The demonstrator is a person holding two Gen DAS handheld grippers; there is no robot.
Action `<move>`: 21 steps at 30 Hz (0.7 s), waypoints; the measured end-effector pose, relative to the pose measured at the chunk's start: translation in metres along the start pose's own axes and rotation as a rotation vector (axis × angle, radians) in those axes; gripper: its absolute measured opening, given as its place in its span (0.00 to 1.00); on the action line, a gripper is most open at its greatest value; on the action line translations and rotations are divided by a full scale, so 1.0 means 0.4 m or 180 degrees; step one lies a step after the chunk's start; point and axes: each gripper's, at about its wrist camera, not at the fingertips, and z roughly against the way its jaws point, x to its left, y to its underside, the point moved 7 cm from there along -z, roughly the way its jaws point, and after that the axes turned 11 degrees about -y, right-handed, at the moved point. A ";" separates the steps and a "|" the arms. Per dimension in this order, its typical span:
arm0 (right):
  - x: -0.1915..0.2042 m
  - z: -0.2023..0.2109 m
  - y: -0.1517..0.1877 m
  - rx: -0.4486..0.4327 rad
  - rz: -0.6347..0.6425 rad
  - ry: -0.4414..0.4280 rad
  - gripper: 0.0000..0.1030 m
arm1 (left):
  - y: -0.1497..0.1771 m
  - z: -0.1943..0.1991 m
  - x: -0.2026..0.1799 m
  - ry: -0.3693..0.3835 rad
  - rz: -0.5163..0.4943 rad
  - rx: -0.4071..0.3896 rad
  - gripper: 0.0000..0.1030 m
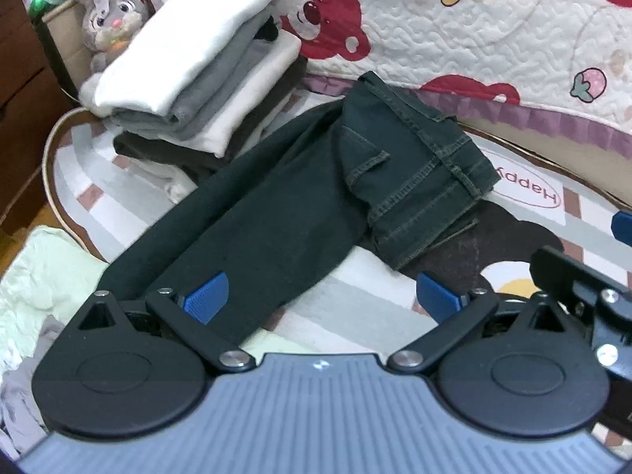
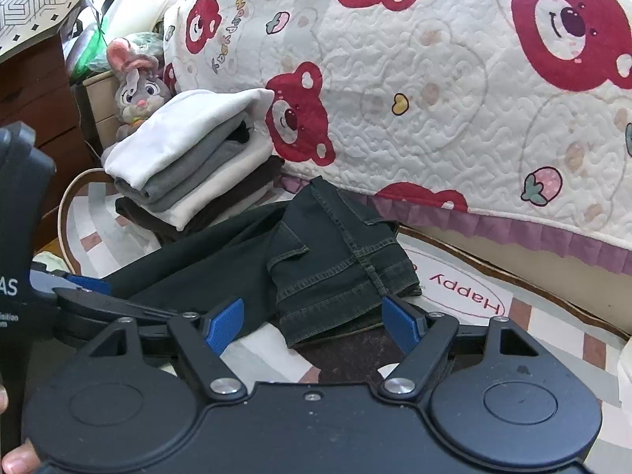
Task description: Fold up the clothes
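Dark denim jeans [image 1: 300, 197] lie on a striped rug [image 1: 355, 308], one end folded over into a thick bundle [image 1: 414, 173]. My left gripper [image 1: 322, 300] is open, its left blue pad [image 1: 207, 296] over the jeans' near end, nothing held. In the right wrist view the jeans [image 2: 316, 272] lie just ahead. My right gripper [image 2: 314, 324] is open and empty, its pads on either side of the folded bundle's near edge. The left gripper's body [image 2: 23, 245] shows at the left edge.
A stack of folded white, grey and brown clothes [image 1: 189, 83] sits at the rug's far left. A stuffed rabbit [image 1: 108, 12] and a wooden drawer unit [image 2: 35, 91] stand behind it. A bear-print quilt [image 2: 434, 98] hangs over the bed. Loose pale clothes [image 1: 35, 276] lie at the near left.
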 end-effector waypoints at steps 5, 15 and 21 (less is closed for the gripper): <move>0.001 0.004 0.000 -0.0012 -0.0067 -0.0023 0.79 | -0.003 -0.005 0.000 0.0228 0.0135 0.0096 1.00; -0.004 0.005 0.002 -0.0017 -0.0148 -0.0030 0.79 | -0.002 -0.022 0.000 0.0374 0.0170 0.0201 1.00; -0.009 -0.001 0.003 -0.0003 -0.0158 -0.0002 0.79 | -0.002 -0.029 -0.002 0.0351 0.0109 0.0196 1.00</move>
